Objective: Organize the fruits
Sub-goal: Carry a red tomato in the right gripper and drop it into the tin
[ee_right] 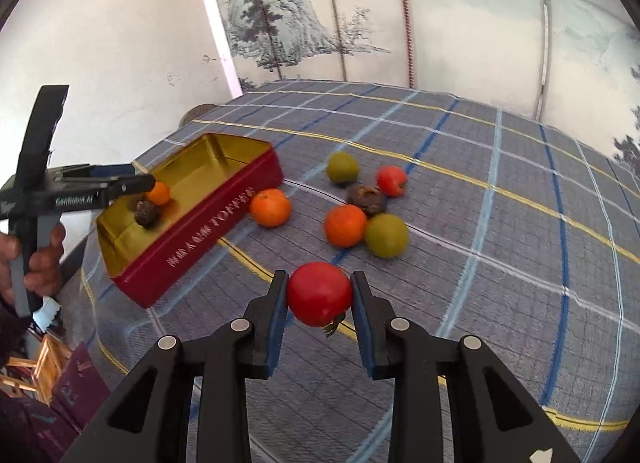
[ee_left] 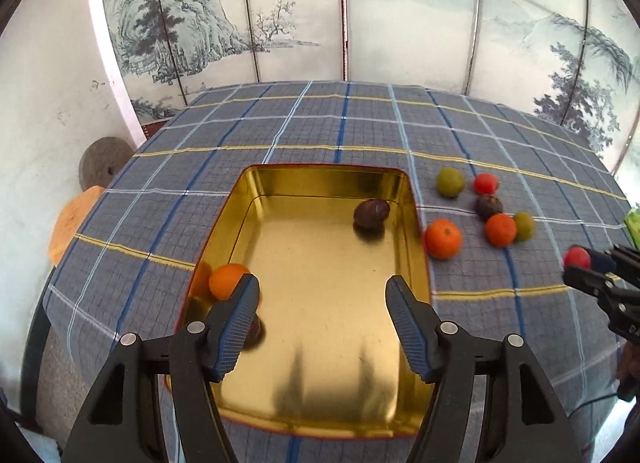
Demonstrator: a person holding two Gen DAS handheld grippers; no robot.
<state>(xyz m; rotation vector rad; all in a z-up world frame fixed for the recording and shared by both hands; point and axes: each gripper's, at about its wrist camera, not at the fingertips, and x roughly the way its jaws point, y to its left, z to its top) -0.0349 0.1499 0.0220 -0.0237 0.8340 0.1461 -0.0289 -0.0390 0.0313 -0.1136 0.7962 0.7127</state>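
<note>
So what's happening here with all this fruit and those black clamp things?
A person is sorting small fruits into a gold-lined rectangular tin on a plaid tablecloth. The right gripper has its jaws shut on a round red fruit, held clear of the cloth. The left gripper hangs open over the tin, which already holds a small orange and two dark brown fruits. Six more fruits lie loose beside the tin.

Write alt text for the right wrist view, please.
The right tool grips a round red fruit above the checked blue tablecloth. Behind lie six loose fruits; left stands a red rectangular tin with gold inside.
</note>
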